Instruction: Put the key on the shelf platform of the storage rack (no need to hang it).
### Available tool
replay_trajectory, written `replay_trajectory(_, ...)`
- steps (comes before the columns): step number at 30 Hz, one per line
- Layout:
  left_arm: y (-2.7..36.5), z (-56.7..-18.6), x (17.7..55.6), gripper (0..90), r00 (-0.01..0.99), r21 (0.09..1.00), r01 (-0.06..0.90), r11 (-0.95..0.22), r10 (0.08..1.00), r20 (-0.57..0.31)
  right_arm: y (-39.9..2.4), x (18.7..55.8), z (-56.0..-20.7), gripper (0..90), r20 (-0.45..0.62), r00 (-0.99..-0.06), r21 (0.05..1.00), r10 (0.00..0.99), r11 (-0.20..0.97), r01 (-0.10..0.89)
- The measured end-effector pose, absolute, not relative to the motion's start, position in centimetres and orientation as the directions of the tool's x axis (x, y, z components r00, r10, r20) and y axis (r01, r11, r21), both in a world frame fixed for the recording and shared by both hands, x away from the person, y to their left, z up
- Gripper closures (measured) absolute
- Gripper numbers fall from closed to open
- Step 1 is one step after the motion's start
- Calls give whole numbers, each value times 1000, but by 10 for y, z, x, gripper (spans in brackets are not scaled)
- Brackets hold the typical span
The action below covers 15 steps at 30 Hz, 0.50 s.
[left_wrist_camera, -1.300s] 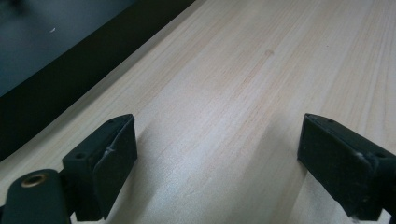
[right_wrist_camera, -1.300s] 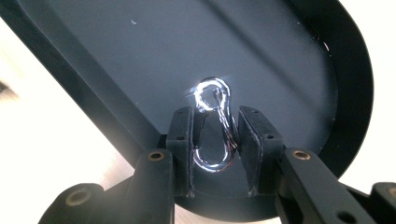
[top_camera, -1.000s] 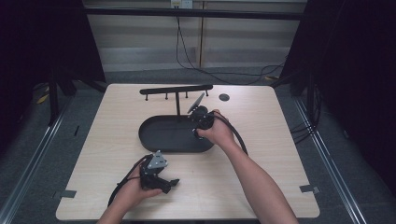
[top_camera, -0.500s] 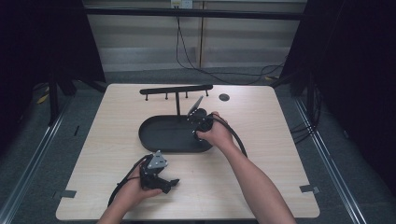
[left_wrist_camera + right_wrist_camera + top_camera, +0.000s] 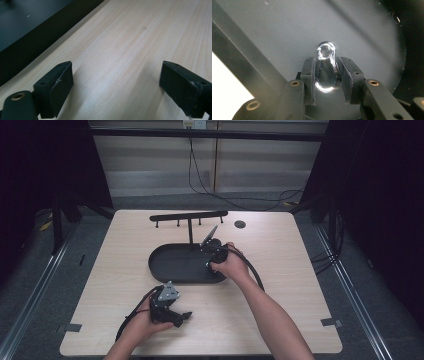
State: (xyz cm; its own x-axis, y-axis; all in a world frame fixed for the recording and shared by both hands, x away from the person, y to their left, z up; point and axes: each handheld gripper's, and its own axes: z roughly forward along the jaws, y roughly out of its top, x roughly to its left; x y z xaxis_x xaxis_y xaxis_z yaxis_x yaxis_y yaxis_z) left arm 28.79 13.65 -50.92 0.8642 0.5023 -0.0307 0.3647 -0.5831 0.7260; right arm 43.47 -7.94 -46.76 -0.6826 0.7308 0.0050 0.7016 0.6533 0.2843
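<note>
A shiny metal snap hook (image 5: 326, 53) sits between the pads of my right gripper (image 5: 327, 72), which is shut on it just above the floor of a black oval tray (image 5: 287, 30). In the high view the right gripper (image 5: 211, 254) is at the right end of that tray (image 5: 170, 267), beside the post of a black hook rack (image 5: 189, 216). My left gripper (image 5: 175, 314) rests near the table's front edge. Its jaws (image 5: 116, 82) stand wide open over bare wood with nothing between them.
The rack's crossbar carries several short pegs behind the tray. A small dark round disc (image 5: 240, 224) lies at the table's back right. The light wooden table (image 5: 300, 285) has dark floor and cables around it.
</note>
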Motion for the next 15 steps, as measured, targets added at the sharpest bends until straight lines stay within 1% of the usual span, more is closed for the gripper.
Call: replay_trajectory(15,137,-509,288,116,864,726,365,-583,502,-31,-80,435,-468,655,1,-682,292,732,652,700)
